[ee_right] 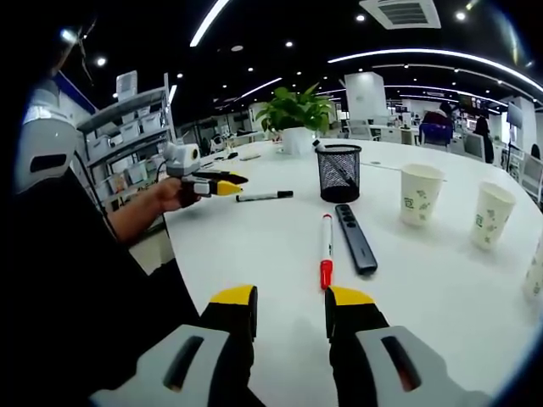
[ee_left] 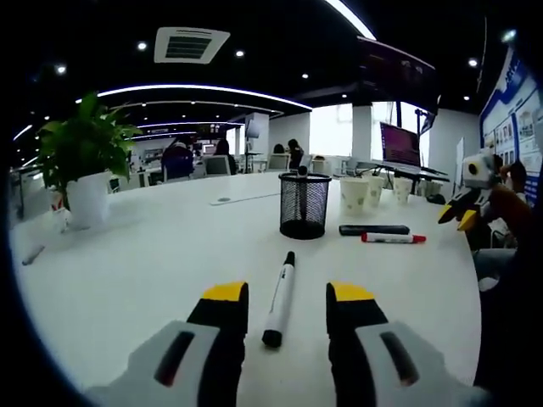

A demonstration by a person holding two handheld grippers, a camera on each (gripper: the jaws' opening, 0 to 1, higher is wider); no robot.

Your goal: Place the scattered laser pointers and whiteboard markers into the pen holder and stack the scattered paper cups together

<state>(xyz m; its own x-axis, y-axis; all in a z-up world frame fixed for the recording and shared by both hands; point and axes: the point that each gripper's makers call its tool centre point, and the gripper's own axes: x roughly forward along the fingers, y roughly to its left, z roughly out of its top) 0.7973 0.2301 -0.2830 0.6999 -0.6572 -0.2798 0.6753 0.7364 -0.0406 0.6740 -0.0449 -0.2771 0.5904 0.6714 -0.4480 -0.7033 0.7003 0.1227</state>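
White table (ee_left: 136,263) (round, glossy) under black ceiling (ee_left: 102,34) with light strips (ee_left: 204,89)

Markers (ee_left: 279,298) (ee_right: 326,250), laser pointer (ee_right: 355,237) flat beside upright mesh holder (ee_right: 338,172); cups (ee_right: 421,193) unstacked.

Plenty of bare table (ee_left: 127,280) near the left gripper (ee_left: 287,307); black marker (ee_left: 279,298) lies between its jaws, holder (ee_left: 304,204) stands farther on.
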